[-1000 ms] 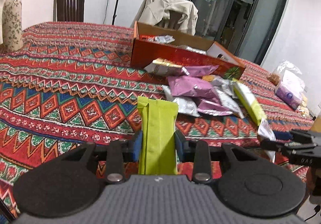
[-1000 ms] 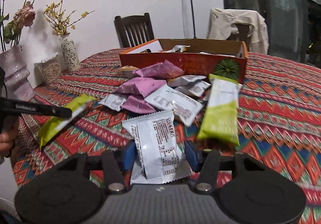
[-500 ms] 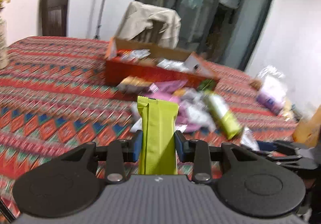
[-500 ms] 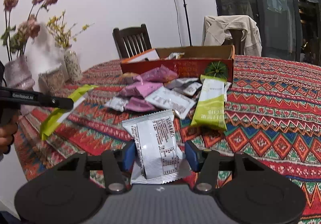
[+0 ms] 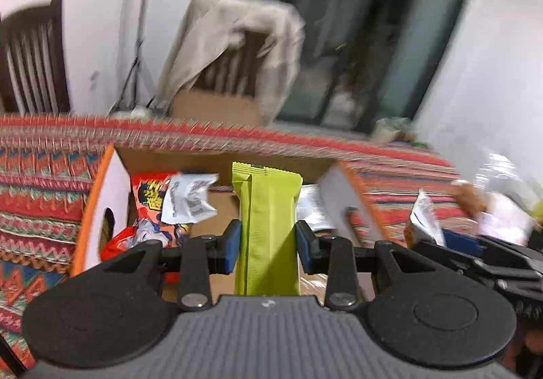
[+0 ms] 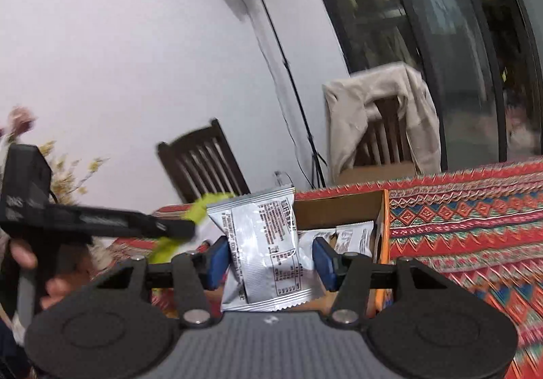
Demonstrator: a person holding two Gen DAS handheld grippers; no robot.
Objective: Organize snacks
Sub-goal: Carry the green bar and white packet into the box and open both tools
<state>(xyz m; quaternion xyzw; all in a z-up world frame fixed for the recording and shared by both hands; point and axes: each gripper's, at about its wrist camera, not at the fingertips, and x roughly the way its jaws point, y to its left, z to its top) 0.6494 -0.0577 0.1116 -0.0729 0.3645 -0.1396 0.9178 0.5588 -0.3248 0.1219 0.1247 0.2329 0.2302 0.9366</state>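
Observation:
My left gripper (image 5: 268,243) is shut on a long green snack bar (image 5: 268,229) and holds it upright over the open cardboard box (image 5: 112,195). The box holds a red-orange packet (image 5: 149,209) and a small silver packet (image 5: 188,200). My right gripper (image 6: 271,260) is shut on a silver snack packet (image 6: 264,243) and holds it over the right end of the same box (image 6: 381,229), where other silver packets (image 6: 353,238) lie. The left gripper with the green bar shows at the left of the right wrist view (image 6: 163,229).
The box sits on a red patterned tablecloth (image 6: 475,226). A chair draped with a beige jacket (image 5: 237,53) and a dark wooden chair (image 6: 203,161) stand behind the table. A light stand (image 6: 281,66) is by the wall. Bagged items (image 5: 492,202) lie at the table's right.
Both grippers have moved forward from above the snack pile on the table to over the box, each still holding its snack. The pile has gone out of view.

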